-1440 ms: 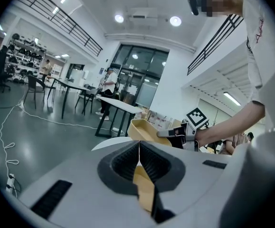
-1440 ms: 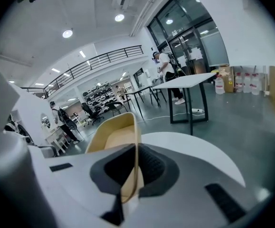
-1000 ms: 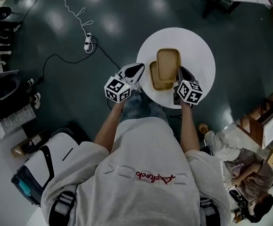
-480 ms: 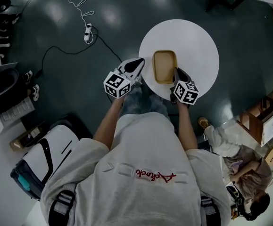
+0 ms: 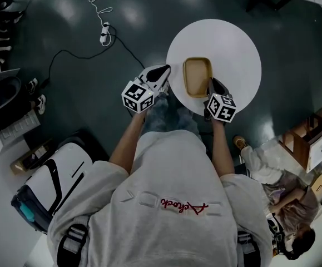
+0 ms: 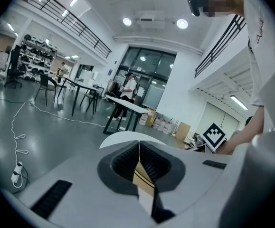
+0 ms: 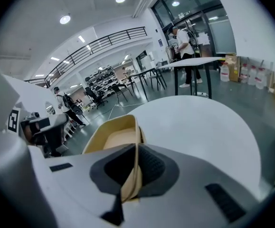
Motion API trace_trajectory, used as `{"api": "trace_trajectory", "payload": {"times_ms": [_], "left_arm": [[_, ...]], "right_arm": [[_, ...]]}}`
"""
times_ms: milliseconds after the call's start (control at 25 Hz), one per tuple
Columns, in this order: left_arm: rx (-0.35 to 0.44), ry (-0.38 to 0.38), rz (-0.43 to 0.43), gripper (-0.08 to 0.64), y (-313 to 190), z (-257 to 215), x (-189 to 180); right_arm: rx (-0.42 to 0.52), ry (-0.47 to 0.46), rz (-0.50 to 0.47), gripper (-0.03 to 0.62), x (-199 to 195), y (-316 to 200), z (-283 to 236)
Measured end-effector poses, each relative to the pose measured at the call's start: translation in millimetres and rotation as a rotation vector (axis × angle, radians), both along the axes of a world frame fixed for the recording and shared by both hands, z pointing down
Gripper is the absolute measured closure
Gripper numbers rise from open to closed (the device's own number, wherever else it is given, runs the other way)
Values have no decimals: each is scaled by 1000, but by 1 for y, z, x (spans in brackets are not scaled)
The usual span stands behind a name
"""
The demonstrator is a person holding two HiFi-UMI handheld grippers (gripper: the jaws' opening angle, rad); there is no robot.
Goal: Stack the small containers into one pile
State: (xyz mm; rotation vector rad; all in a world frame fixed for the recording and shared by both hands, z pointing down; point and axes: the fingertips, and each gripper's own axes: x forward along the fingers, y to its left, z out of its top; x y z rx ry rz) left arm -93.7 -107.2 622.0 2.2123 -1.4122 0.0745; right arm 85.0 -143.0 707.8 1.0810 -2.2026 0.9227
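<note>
The two containers, offset a second ago, now sit nested as one pile (image 5: 197, 77) at the middle of the round white worktop (image 5: 233, 43). The right tongs (image 5: 211, 84) clamp the pile's rim. The left tongs (image 5: 166, 69), jaws together and empty, hang at the worktop's left edge. A power strip (image 5: 103, 35) and cable (image 5: 66, 54) lie on the floor left of the worktop. The red script (image 5: 183, 206) on the person's sweatshirt is not legible.

Big open hall: dark glossy floor (image 5: 66, 32) reflecting round ceiling lights (image 6: 127, 21). Tall dark-framed windows (image 6: 144, 75) at the far end, a railed balcony (image 6: 80, 28) up high, long desks (image 6: 80, 84) with chairs, shelving (image 6: 33, 53), and a power strip (image 5: 103, 36) lying on the floor.
</note>
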Motion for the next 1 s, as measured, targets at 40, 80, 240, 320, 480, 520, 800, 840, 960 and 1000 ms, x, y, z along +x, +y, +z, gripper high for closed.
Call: {"api": "trace_trajectory", "payload": {"times_ms": [40,80,240,320,480,520,800,840,960,1000], "left_arm": [[1,1,-1,549,0,0,-1],[2,1,-2,549,0,-1,-2],[4,2,-6,549,1,0,-4],[3,3,-8,549,3,0,-5],[-1,5,-10,549,4,2,-5],[-2,5,-10,549,5,3,-6],[0,8,-5,549,4,2,-3],[0,9,-3,549,3,2,-2],[-1,9,3,549,4,2,-1],[-2,9,4,549,4,2,0]], "right_arm": [[0,4,-7,560,-1,0,1],[-2,11,-18,560,-2,0,2],[-1,32,-49,560,-4,-2,7],[-5,36,-54,560,-6,0,11],[1,54,-49,559,-4,2,18],[4,55,-47,558,-5,3,19],[13,37,-57,475,-9,7,18],[14,38,-55,468,-8,7,19],[20,44,-46,460,-6,7,18],[23,46,-41,460,-4,7,17]]}}
